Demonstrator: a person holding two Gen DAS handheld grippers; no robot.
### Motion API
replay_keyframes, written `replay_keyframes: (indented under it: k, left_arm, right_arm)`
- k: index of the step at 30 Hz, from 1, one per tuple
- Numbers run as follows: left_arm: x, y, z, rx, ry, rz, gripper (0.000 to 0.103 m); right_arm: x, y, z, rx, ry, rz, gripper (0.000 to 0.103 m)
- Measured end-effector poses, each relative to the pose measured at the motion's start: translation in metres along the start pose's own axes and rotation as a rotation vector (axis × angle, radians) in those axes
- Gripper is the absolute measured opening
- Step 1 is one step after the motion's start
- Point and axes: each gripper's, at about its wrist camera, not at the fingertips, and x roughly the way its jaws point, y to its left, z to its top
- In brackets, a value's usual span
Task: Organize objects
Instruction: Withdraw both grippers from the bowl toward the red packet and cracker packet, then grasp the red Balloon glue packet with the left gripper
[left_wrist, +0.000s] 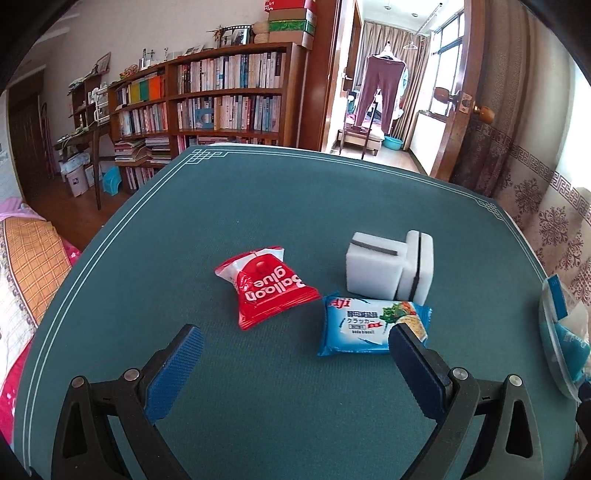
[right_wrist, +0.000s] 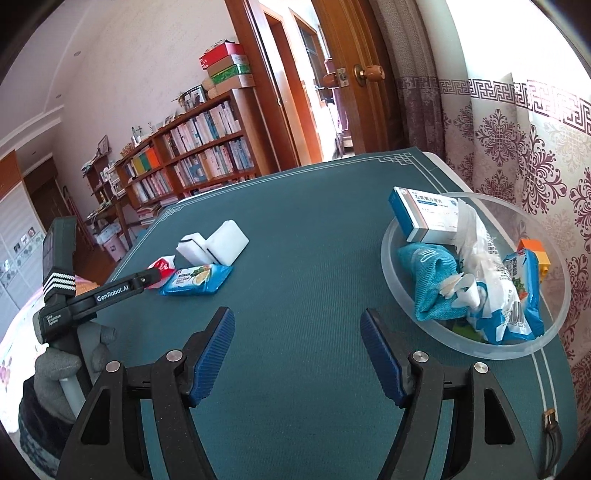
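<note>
A green table mat (left_wrist: 258, 229) with a white border line is carrying the scene, bare cloth lying between its two clusters. At its right edge a clear bowl (right_wrist: 397, 295) is holding a medicine box (right_wrist: 424, 214), a teal cloth (right_wrist: 432, 280) and snack packets. Mid-table, two white sponges (left_wrist: 388, 269) are sitting together, with a red Balloon glue packet (left_wrist: 266, 288) and a blue cracker packet (left_wrist: 365, 325) lying just in front. The left gripper (left_wrist: 295, 354) is hovering spread wide, empty, before the packets; the right gripper (right_wrist: 297, 350) is also spread and empty, beside the bowl.
</note>
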Motion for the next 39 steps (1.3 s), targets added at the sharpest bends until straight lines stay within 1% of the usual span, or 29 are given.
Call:
replay_keyframes:
  k: [6,16,21,24,26,30,31,32,35,39]
  left_arm:
    - [0.023,0.019,0.013,-0.063,0.038,0.049,0.102]
    - [0.045,0.023,0.032,-0.127,0.046,0.069,0.102]
    - [0.053,0.022,0.031,-0.122,0.044,0.066,0.102]
    - [0.059,0.023,0.027,-0.107,0.063,0.048,0.092]
    - [0.063,0.026,0.026,-0.110,0.083,0.029,0.079]
    - [0.060,0.029,0.025,-0.119,0.083,0.005,0.065]
    - [0.059,0.030,0.024,-0.124,0.081,-0.001,0.058]
    - [0.058,0.031,0.024,-0.126,0.082,-0.007,0.056]
    - [0.056,0.032,0.024,-0.129,0.082,-0.023,0.053]
    - [0.049,0.031,0.025,-0.121,0.055,-0.026,0.053]
  right_arm:
    - [0.017,0.017,-0.002,-0.037,0.035,0.035,0.072]
    - [0.048,0.035,-0.004,-0.092,0.096,0.064,0.072]
    - [0.063,0.044,-0.002,-0.115,0.119,0.074,0.072]
    - [0.072,0.049,0.000,-0.128,0.130,0.076,0.072]
    - [0.077,0.053,0.002,-0.140,0.134,0.077,0.072]
    - [0.089,0.063,0.009,-0.170,0.135,0.088,0.072]
    - [0.092,0.065,0.011,-0.174,0.135,0.093,0.072]
    - [0.095,0.067,0.012,-0.179,0.136,0.101,0.072]
    - [0.104,0.076,0.018,-0.198,0.134,0.118,0.072]
    - [0.117,0.091,0.027,-0.239,0.122,0.144,0.072]
